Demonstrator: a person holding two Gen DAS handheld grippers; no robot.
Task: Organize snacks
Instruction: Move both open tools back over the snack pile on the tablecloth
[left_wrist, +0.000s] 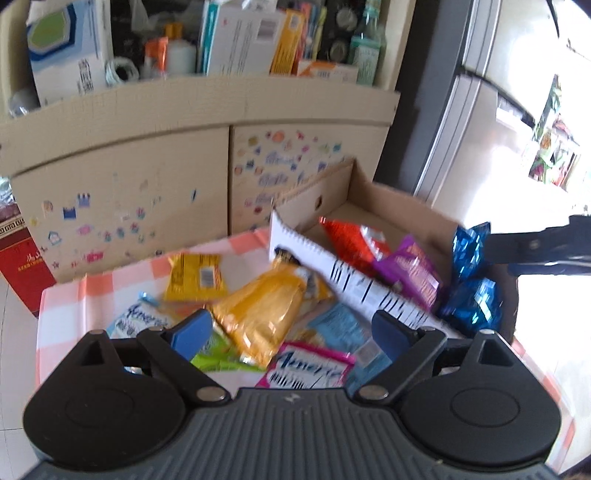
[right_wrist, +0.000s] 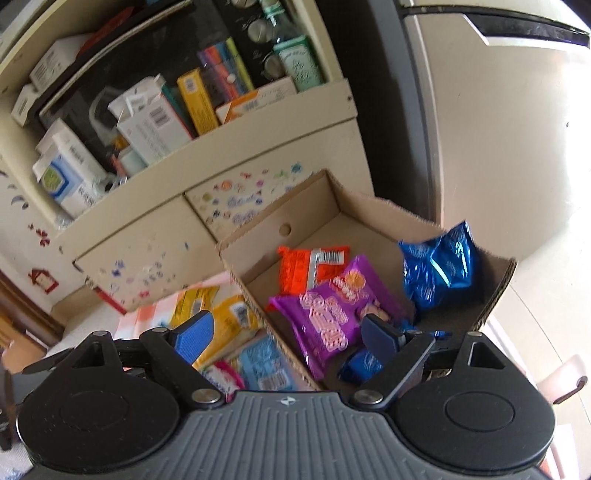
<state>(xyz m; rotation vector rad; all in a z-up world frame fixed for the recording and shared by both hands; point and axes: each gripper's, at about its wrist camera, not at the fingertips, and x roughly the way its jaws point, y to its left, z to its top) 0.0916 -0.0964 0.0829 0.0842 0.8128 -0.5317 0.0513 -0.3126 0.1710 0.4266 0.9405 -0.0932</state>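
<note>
From the left wrist, the left gripper (left_wrist: 291, 330) hangs over a pile of snacks on a pink-checked cloth (left_wrist: 62, 295) that covers the worktop. Its blue fingers (left_wrist: 190, 332) stand wide apart and hold nothing. Below and between them lies a yellow pack (left_wrist: 258, 314), with a smaller yellow pack (left_wrist: 195, 277) behind it, a pink pack (left_wrist: 310, 369) nearest the camera, and a light blue pack (left_wrist: 338, 325) just beside it. A cardboard box (left_wrist: 406, 206) sits to the right of the pile. Inside it are an orange pack (left_wrist: 351, 240), a purple pack (left_wrist: 410, 269) and two blue packs (left_wrist: 471, 284) against the right wall. The right gripper (left_wrist: 546, 251) shows as a dark arm at the right edge, near the blue packs; its fingers cannot be made out here. A cabinet (left_wrist: 122, 206) with stickers on its doors stands behind.

From the right wrist, the right gripper (right_wrist: 288, 332) hovers over the near end of the box (right_wrist: 280, 218). Its fingers (right_wrist: 194, 336) are spread wide and empty. The purple pack (right_wrist: 328, 314) lies between them, the orange pack (right_wrist: 303, 269) behind it, one blue pack (right_wrist: 439, 269) upright against the right wall, and another blue pack (right_wrist: 360, 363) by the right finger. The loose snacks lie left of the box.
</note>
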